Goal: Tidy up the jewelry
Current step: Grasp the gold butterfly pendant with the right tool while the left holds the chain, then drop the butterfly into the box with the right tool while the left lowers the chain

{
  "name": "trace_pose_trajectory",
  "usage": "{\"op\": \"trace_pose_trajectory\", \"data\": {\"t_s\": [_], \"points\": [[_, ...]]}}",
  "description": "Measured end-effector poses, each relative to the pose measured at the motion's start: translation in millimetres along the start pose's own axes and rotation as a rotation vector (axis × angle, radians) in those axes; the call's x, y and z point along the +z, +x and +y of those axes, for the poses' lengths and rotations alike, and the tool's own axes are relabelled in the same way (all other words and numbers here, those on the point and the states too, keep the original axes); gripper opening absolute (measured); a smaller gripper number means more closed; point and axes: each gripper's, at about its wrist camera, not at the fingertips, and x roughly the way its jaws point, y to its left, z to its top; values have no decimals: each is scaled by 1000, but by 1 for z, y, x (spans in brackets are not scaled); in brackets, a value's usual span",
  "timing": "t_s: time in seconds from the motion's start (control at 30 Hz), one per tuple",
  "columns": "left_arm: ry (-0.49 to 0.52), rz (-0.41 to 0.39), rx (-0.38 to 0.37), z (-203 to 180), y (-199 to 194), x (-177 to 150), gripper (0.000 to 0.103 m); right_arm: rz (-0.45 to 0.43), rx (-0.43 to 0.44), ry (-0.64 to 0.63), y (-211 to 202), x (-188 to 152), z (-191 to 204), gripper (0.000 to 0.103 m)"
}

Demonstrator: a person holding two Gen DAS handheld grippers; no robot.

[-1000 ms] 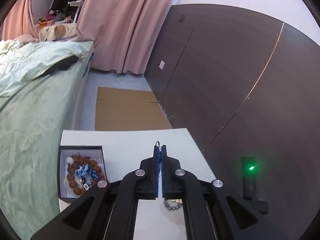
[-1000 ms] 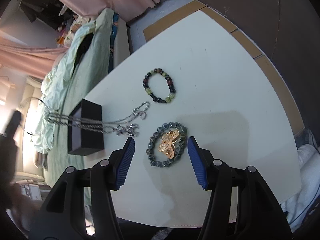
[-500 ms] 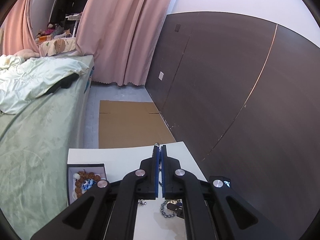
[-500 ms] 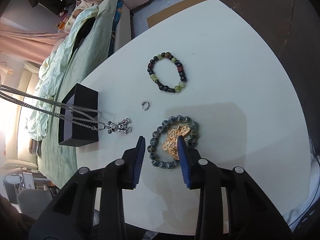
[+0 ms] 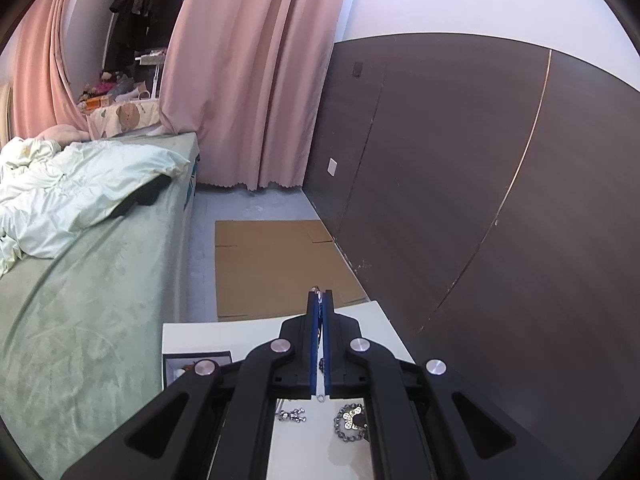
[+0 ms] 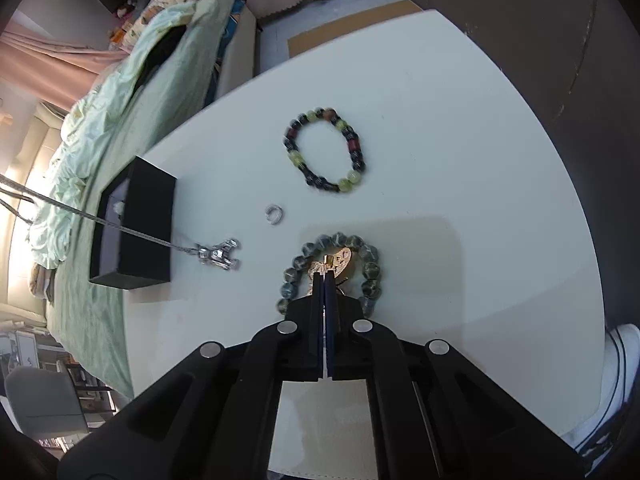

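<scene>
Right gripper (image 6: pixel 325 276) has just closed on the gold brooch (image 6: pixel 334 264) inside the grey bead bracelet (image 6: pixel 332 272) on the white table (image 6: pixel 460 160) — brooch may snag beads. Left gripper (image 5: pixel 319 300) clamps the silver chain (image 6: pixel 120 229); its pendant (image 6: pixel 218 256) drags beside the black box (image 6: pixel 134 224) — could catch.

Pink curtains (image 5: pixel 240 80) hang to floor at far wall. Bed with green cover (image 5: pixel 80 320) alongside white table (image 6: pixel 440 120); pale crumpled duvet (image 5: pixel 60 184) on top. Flattened cardboard (image 5: pixel 272 264) on floor by dark panelled wall (image 5: pixel 480 200). Grey chair (image 6: pixel 44 404) at lower left. White shoe (image 6: pixel 612 364) at right edge.
</scene>
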Motion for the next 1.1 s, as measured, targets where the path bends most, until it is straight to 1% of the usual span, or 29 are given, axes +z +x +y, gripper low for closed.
{"op": "trace_pose_trajectory", "data": {"t_s": [0.23,0.37,0.47,0.53,0.8,1.0,1.1], "points": [[28,-32,15,-8,-15,13,0,-67,120,34,-24,5,0,2],[26,-40,11,-9,-17,14,0,-98,223,40,-36,7,6,2],[7,-40,19,0,-17,10,0,-128,296,19,-46,7,16,2],[-12,-34,29,9,-14,5,0,-139,325,1,-49,6,24,2],[-120,6,55,61,5,-27,0,-150,377,-22,-45,7,46,2],[-213,55,48,106,34,-63,0,-153,394,-47,-38,8,64,2],[-261,93,34,127,58,-85,0,-154,402,-54,-35,8,71,2]]}}
